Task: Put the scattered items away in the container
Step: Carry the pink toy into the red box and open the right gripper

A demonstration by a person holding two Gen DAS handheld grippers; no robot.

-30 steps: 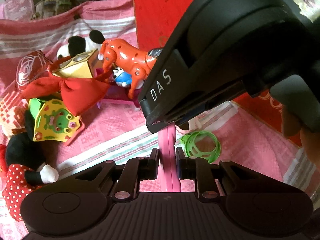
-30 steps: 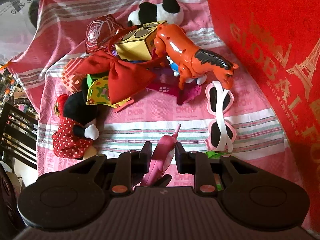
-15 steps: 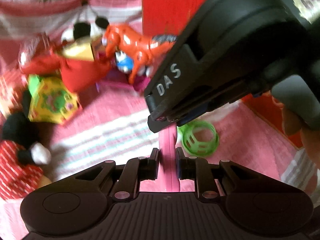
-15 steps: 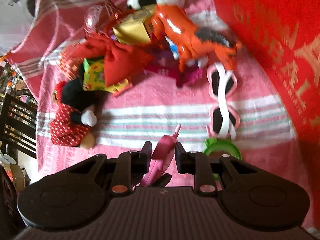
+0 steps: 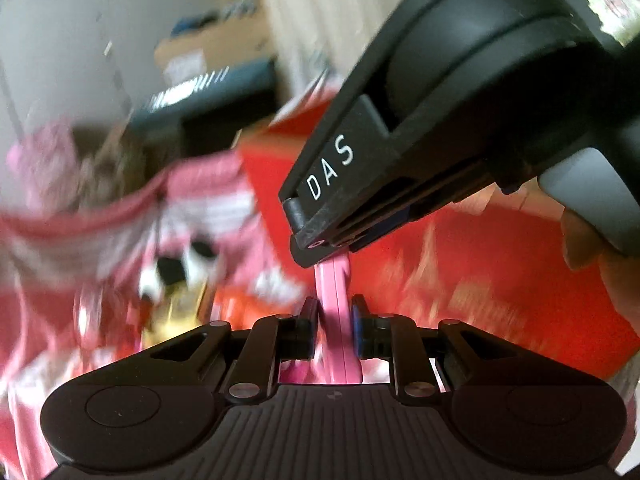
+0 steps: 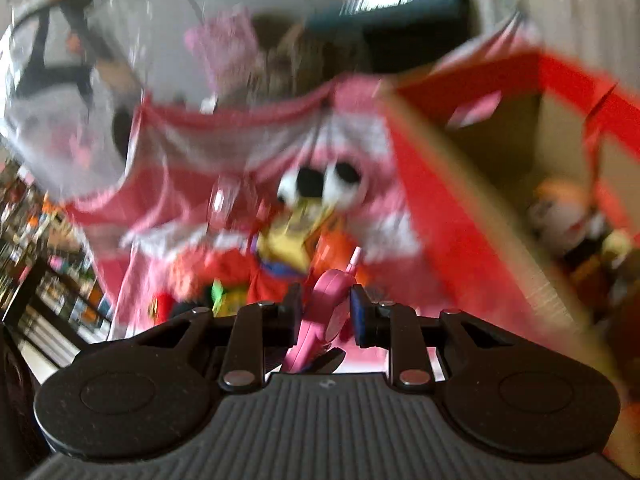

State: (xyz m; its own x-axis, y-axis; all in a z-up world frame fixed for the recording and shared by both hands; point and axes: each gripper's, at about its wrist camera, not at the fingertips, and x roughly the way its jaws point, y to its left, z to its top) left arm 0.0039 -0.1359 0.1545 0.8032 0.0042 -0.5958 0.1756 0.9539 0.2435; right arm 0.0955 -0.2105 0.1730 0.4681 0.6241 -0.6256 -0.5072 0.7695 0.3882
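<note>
Left wrist view, heavily blurred. At nine o'clock lay a pink striped cloth [image 5: 72,240], with a black-and-white plush toy [image 5: 180,272] and a yellowish toy [image 5: 180,308] on it at about eight o'clock; details could not be made out. The left tongs [image 5: 335,330] were clenched on a flat pink toy [image 5: 334,320], which stood on edge between the pads and ran up toward twelve o'clock. Its far end passed under the black body of the right tongs [image 5: 320,246], marked "DAS", which crossed the frame from one o'clock. Behind, from twelve to three o'clock, stood the red wall of the container [image 5: 500,272]. A person's hand [image 5: 600,264] showed at three o'clock on the grey handle.

Right wrist view, also blurred. At nine o'clock, dark shelving [image 6: 48,292] was seen off the cloth's edge. The pink striped cloth [image 6: 168,208] spread from ten to twelve o'clock. The black-and-white plush toy [image 6: 320,186] lay near centre, with a heap of red, yellow and orange toys [image 6: 280,252] just below it. The right tongs [image 6: 326,312] were grasping the same flat pink toy [image 6: 328,300], tilted, its thin tip pointing toward one o'clock. At two to three o'clock the red container [image 6: 424,200] stood open, cardboard-brown inside, with a soft toy [image 6: 560,212] lying in it.
</note>
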